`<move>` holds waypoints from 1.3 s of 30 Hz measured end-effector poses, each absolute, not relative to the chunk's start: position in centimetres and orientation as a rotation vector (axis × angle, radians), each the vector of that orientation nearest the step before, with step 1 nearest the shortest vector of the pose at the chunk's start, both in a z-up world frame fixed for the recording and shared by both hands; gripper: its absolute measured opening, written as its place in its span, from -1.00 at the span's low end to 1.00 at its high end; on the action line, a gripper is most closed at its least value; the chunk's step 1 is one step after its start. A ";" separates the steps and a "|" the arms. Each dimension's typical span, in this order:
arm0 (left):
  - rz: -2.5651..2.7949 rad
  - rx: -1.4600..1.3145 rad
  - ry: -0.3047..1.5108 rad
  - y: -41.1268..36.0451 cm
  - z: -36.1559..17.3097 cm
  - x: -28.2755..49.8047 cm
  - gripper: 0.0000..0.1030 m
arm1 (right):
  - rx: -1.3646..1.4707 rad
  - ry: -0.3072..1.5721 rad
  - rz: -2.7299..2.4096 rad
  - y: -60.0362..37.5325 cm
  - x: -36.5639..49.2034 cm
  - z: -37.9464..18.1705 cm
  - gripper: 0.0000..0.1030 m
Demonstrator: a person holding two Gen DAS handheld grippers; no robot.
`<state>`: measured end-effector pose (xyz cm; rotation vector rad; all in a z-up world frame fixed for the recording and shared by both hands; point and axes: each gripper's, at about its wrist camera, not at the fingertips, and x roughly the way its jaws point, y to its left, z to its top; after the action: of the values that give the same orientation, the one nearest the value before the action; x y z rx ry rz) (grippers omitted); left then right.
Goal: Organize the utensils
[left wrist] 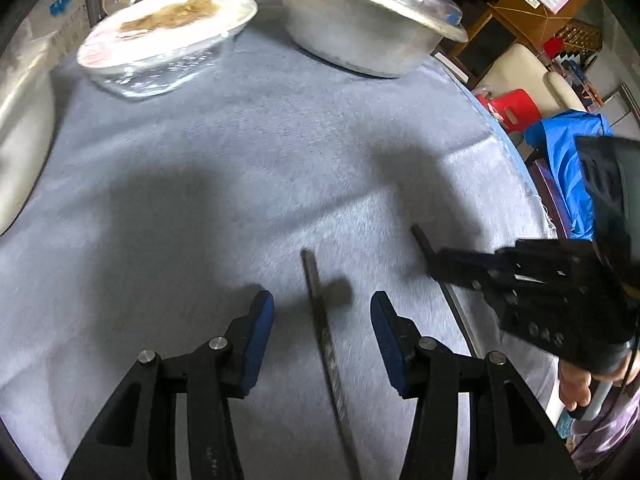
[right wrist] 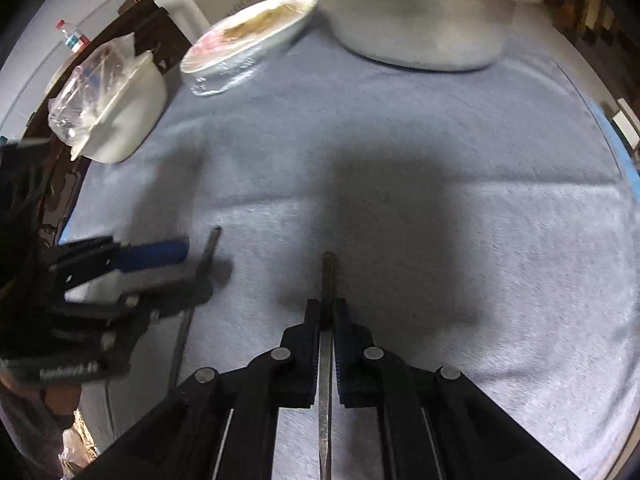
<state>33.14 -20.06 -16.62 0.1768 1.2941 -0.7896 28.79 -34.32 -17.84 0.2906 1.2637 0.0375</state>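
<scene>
Two thin metal chopsticks are on the grey cloth (left wrist: 240, 160). In the left wrist view one chopstick (left wrist: 324, 332) lies between the open blue-padded fingers of my left gripper (left wrist: 322, 308), untouched. My right gripper (left wrist: 434, 264) is at the right, shut on the second chopstick (left wrist: 420, 236). In the right wrist view my right gripper (right wrist: 329, 310) is shut on that chopstick (right wrist: 328, 280), whose tip sticks out forward. My left gripper (right wrist: 192, 256) shows at the left over the first chopstick (right wrist: 214, 240).
A large metal basin with a lid (left wrist: 360, 36) and a plastic-wrapped plate of food (left wrist: 168, 28) stand at the far side. A white bowl with a plastic bag (right wrist: 120, 108) stands at the left. The table edge (left wrist: 516, 152) curves at the right.
</scene>
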 end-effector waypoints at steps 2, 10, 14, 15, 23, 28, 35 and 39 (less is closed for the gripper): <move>-0.800 0.182 1.303 -20.7 -16.7 33.7 -0.01 | 0.288 1.281 0.044 -34.5 29.3 -18.1 -0.82; -0.779 0.185 1.339 -22.0 -17.1 34.9 -0.68 | 0.212 1.288 0.029 -33.3 29.7 -17.7 -0.73; -0.765 0.119 1.379 -21.0 -17.6 35.5 -0.88 | 0.219 1.273 0.022 -33.5 29.0 -17.5 -0.86; -0.747 0.119 1.373 -20.7 -17.5 35.4 -0.88 | 0.232 1.266 0.030 -33.5 28.8 -17.4 -0.86; -0.669 0.051 1.287 -15.6 -15.2 33.6 -0.89 | 0.295 1.110 0.052 -34.2 25.4 -13.1 -0.86; -0.626 0.003 1.184 -11.5 -11.1 32.0 -0.89 | 0.308 0.994 0.054 -34.1 22.7 -9.8 -0.86; -0.579 -0.029 1.019 -6.4 -5.0 27.4 -0.89 | 0.297 0.850 0.038 -33.3 17.7 -5.6 -0.86; -0.543 -0.050 0.924 -3.5 -2.1 23.8 -0.89 | 0.280 0.753 0.015 -32.5 13.9 -3.4 -0.86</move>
<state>23.84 -3.49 -2.13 -0.0500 0.9240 -0.5429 13.93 -32.52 -3.41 0.2804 0.7533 0.0154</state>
